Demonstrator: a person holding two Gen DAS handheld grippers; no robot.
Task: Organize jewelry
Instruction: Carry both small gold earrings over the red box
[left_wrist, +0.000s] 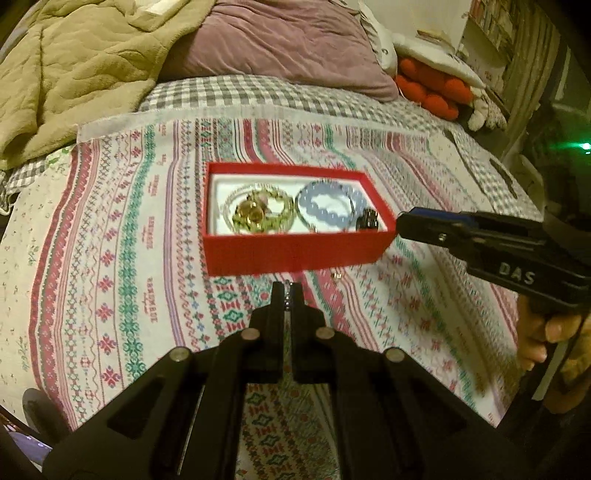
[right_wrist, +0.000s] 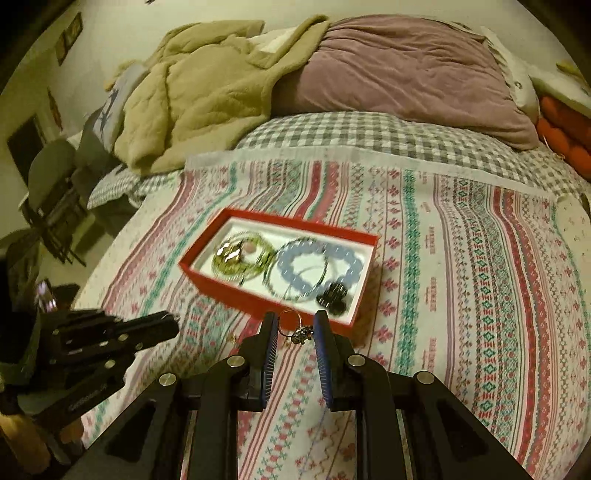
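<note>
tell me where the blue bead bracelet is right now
The blue bead bracelet lies inside the red box on the bed, in its right half, between the gold-green jewelry and a small black piece.

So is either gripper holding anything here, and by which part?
The left gripper is shut on a thin silver beaded chain, pinched at its fingertips; which part cannot be told. The right gripper is open, holding nothing.

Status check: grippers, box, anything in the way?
Left gripper shut on thin chain. Right gripper open around ring on cloth. Red box holds bracelets. Nothing blocking.
</note>
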